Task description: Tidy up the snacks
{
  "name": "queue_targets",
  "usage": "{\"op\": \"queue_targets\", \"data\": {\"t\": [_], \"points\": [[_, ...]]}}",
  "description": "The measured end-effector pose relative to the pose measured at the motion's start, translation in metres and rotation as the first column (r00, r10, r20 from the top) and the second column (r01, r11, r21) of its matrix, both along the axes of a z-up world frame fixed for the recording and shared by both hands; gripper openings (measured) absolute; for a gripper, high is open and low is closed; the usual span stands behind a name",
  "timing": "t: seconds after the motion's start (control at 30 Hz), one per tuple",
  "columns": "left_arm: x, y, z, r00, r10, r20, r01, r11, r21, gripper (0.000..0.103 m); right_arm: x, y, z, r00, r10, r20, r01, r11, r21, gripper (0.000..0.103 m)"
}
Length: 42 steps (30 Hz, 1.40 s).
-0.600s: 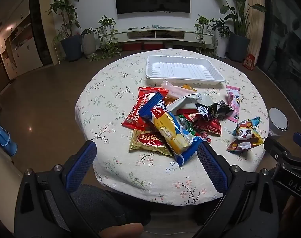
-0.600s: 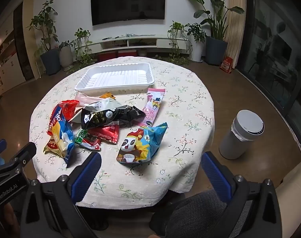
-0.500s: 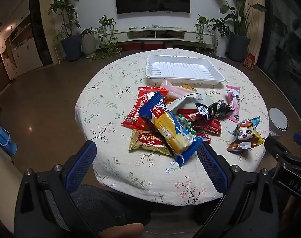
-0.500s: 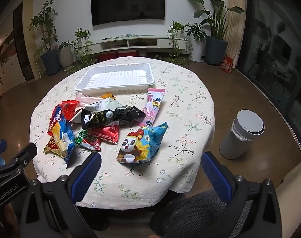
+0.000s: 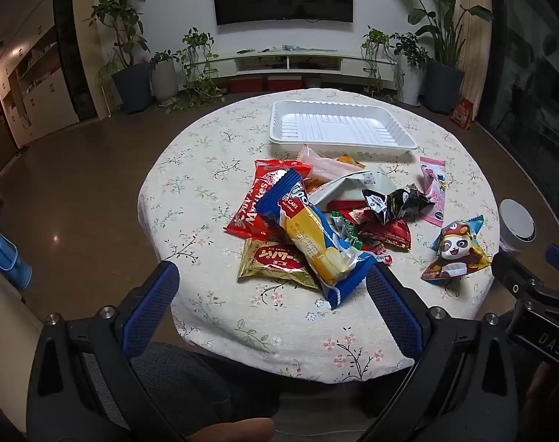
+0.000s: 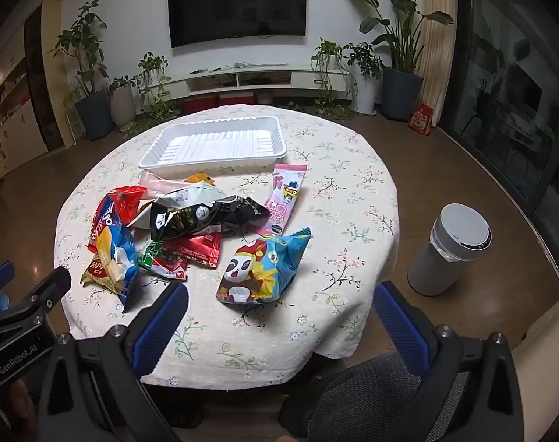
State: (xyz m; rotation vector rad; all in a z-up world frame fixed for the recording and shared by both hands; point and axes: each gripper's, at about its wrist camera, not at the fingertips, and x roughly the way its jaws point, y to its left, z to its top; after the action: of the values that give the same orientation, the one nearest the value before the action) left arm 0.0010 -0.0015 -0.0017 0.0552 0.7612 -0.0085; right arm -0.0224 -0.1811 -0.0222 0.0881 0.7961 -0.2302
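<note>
A pile of snack packets lies mid-table: a blue and yellow cake packet on top, a red packet, a gold one, a black one, a pink stick and a panda bag. An empty white tray sits behind them. My left gripper hovers open at the near table edge, short of the cake packet. My right gripper hangs open just before the panda bag. Neither touches anything.
The round table wears a floral cloth. A white bin stands on the floor to the right. A grey chair seat lies below the grippers. Potted plants and a TV shelf line the far wall.
</note>
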Motion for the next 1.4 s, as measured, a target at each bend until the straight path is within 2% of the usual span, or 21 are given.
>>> {"op": "queue_targets", "data": {"t": [1.4], "points": [[0.0019,0.001,-0.007,1.0,0.002,-0.006,-0.002,1.0,-0.003,0.103,0.0008,0.0009,-0.0013,1.0,-0.001,-0.002,0.001,1.0,-0.008,0.103]]}}
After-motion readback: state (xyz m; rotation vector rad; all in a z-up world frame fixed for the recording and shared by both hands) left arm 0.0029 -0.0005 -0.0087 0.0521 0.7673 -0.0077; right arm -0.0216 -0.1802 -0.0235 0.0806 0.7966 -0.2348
